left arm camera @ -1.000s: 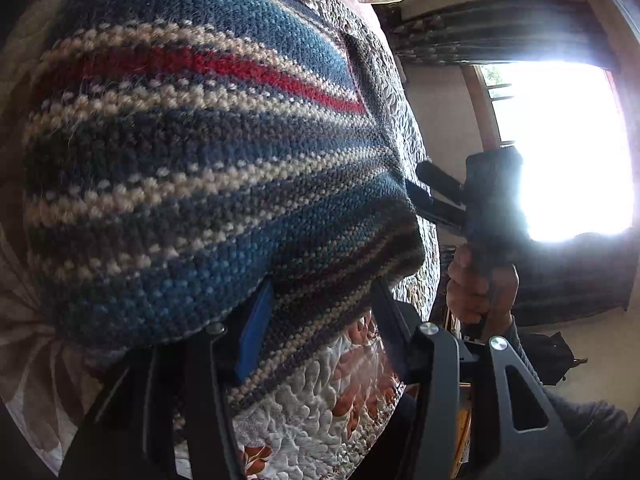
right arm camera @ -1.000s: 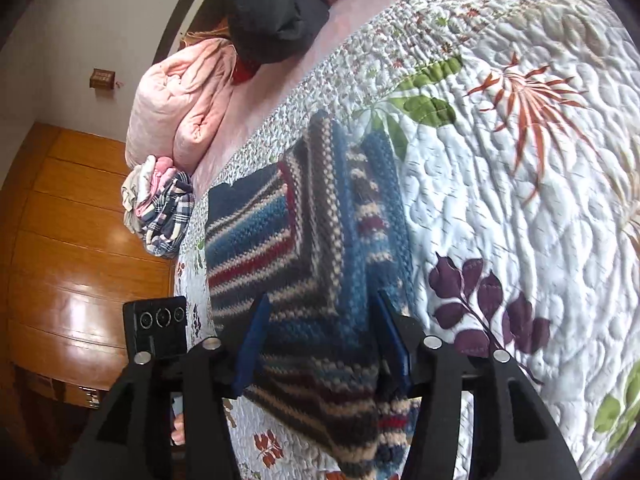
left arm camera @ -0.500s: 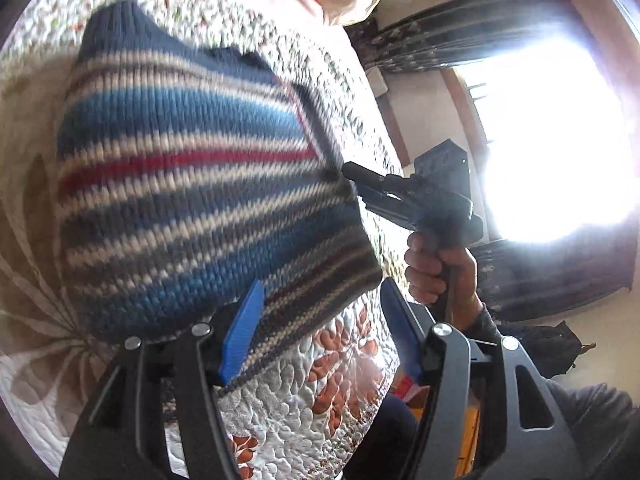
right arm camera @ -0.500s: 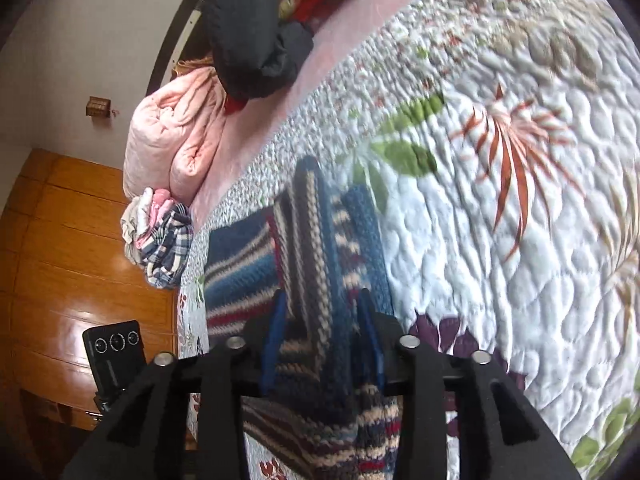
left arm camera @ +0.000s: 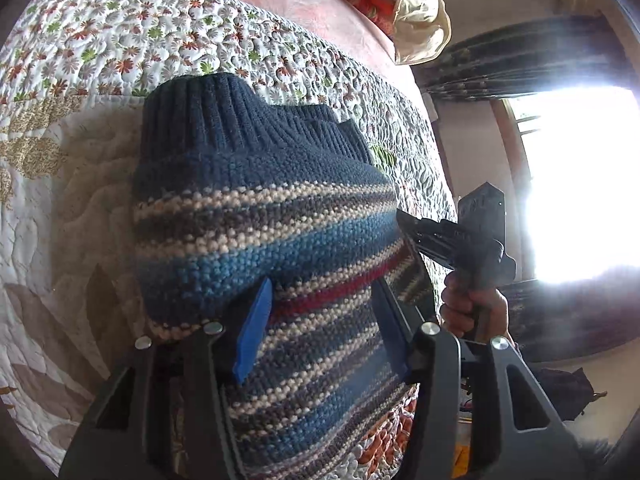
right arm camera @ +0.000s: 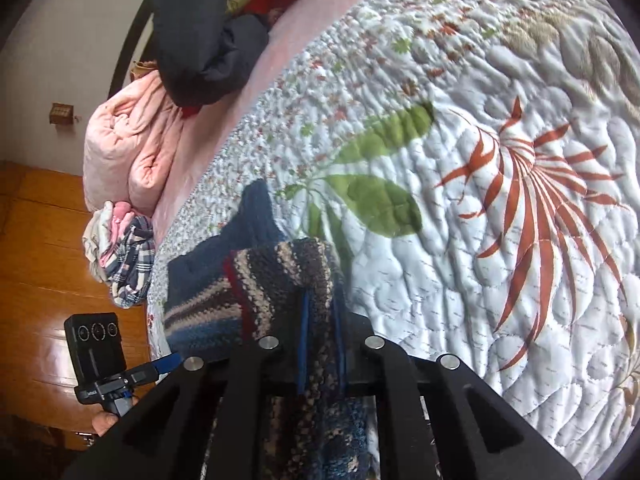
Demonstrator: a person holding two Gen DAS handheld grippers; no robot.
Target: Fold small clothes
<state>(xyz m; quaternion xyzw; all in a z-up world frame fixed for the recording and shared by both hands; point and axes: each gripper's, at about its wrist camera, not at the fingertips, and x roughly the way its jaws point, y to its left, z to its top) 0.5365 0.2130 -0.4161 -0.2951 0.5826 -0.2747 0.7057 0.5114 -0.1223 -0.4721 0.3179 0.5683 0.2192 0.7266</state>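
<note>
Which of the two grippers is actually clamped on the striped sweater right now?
The right gripper: its blue pads pinch a fold of the striped sweater. The left gripper stands wide open, its pads apart over the knit.

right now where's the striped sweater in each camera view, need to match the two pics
Left wrist view: the striped sweater fills the centre, running down between the open left tongs.
Right wrist view: the sweater sits lower centre-left, its edge pinched in the shut right tongs.
Shared landmark: the flowered quilt under the sweater in both.
</note>
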